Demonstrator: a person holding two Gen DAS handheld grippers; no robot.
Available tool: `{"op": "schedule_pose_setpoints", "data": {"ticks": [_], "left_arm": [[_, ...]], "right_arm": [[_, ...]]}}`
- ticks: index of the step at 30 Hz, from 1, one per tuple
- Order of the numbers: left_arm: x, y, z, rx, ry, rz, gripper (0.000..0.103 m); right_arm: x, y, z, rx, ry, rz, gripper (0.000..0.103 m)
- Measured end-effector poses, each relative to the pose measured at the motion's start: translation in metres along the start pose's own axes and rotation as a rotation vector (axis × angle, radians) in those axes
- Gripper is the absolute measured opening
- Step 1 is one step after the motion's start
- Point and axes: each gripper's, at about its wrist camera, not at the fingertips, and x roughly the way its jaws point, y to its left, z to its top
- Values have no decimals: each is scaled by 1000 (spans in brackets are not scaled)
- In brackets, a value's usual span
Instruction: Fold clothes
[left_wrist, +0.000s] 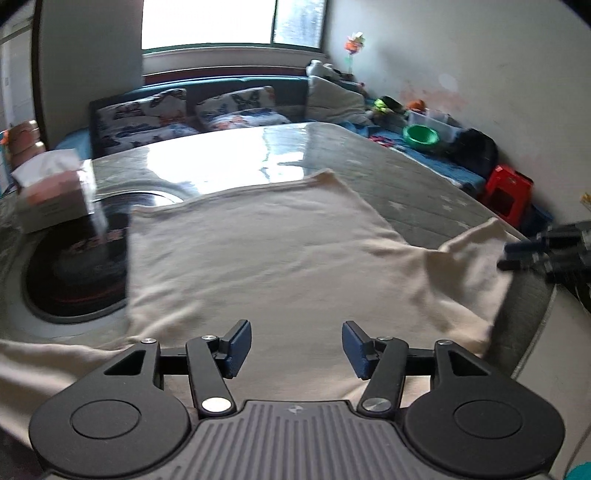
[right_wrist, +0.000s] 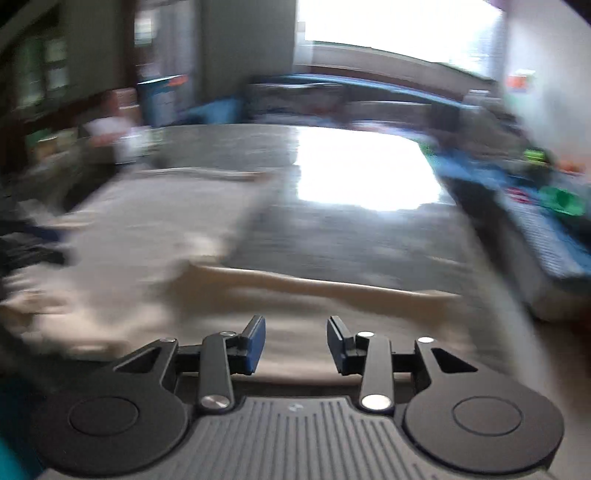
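A pink tissue box (left_wrist: 51, 195) sits at the far left of the glossy grey surface (left_wrist: 229, 155). The cream cloth garment (left_wrist: 266, 254) lies flat across the surface's near half. Your left hand-held gripper (left_wrist: 296, 345) hovers over its near edge, jaws apart, nothing between. Your right hand-held gripper (right_wrist: 296, 343) is likewise parted and empty above the garment's right edge; that view is blurred.
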Motion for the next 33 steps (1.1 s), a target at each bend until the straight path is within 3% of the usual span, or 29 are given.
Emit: {"op": "schedule_pose_setpoints", "data": {"ticks": [2,5,9,15,18,19,20,29,33], "left_arm": [[3,-9,0,14,7,-12,61],[7,-20,0,34,15,-27,61],[11,-35,1,66,22,-41,63],[20,-45,1,87,49,-37,64],[21,-48,2,90,52,-38,65],[22,-50,3,92,52,-38,65],[22,-51,3,93,50,-39,65],[35,-73,6,129,55,-83,66],[42,-81,3,146,54,-86,68]], "right_arm": [[2,-27,-8,50,9,-135,46],[8,-61,-17,161,25,-204,46],[15,-82,-27,272,34,-186,46],[20,-84,-32,262,-7,-162,43],[21,-82,-29,272,-14,-143,26],[20,-81,-28,278,-16,-137,16],[20,-81,-28,283,-17,-131,13],[-23,-77,-3,333,-160,-82,8],[-44,-68,20,329,-219,-1,8]]}}
